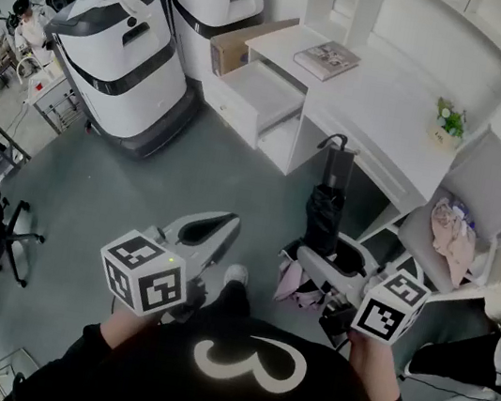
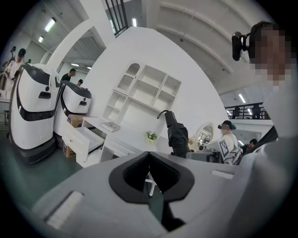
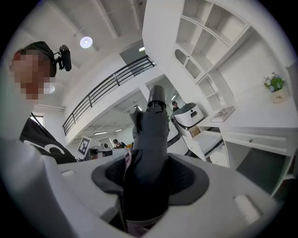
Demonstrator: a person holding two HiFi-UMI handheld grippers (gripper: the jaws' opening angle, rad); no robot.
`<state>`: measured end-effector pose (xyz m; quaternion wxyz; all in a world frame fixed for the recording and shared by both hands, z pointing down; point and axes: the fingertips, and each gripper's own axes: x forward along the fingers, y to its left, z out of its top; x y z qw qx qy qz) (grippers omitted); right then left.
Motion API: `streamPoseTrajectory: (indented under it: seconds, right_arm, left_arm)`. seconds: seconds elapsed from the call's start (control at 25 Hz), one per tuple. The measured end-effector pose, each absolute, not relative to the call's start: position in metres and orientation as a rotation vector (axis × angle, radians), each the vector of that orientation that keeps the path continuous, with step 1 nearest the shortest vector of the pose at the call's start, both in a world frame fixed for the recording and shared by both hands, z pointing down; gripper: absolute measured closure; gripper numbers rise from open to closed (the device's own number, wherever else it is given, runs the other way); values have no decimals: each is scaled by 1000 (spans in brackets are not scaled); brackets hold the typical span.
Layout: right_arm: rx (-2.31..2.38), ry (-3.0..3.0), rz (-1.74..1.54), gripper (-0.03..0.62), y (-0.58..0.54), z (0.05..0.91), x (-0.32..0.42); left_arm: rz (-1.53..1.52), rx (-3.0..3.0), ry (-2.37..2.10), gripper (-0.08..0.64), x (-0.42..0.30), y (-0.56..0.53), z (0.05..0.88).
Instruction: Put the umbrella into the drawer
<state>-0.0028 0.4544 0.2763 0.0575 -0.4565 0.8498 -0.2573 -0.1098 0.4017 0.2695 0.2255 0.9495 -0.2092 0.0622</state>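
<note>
A folded black umbrella [image 1: 330,194] with a curved handle and pink lining at its lower end stands upright in my right gripper [image 1: 312,258], which is shut on its lower part. In the right gripper view the umbrella [image 3: 151,139] fills the space between the jaws of that gripper [image 3: 144,186]. The open white drawer [image 1: 261,90] juts out of the desk, ahead and to the left of the umbrella, and looks empty. My left gripper [image 1: 217,227] hovers lower left, shut with nothing in it; seen from the left gripper [image 2: 150,181], the umbrella [image 2: 177,135] is to the right and the drawer [image 2: 88,139] to the left.
The white desk [image 1: 381,102] carries a book [image 1: 326,60] and a small potted plant [image 1: 449,123]. A grey chair [image 1: 479,200] with a pink cloth stands at the right. Two big white machines [image 1: 123,50] and a cardboard box [image 1: 243,46] stand left of the drawer.
</note>
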Motion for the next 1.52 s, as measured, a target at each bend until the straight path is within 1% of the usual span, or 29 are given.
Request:
streamPoseTrajectory:
  seconds: [0.68,0.8,1.04,1.2,1.52]
  right_arm:
    - [-1461,2542,-754,356,460,272,-6]
    - [-1474,2518,-751,356,452,275,3]
    - [-1470,2516,-795,356,345,296,59]
    - [-1482,2495,-846,356,288,307,77]
    - [-1484,2497,-946,355,153,321,110]
  left_arm:
    - [143,2652,-506,551,-107,398,260]
    - [152,2657,-479,551,-98,390,264]
    - [206,2638,-500,551,-45,283,286]
    - [253,2619,-509,551,-29,224,298]
    - [253,2543,-493,551,9,86,309]
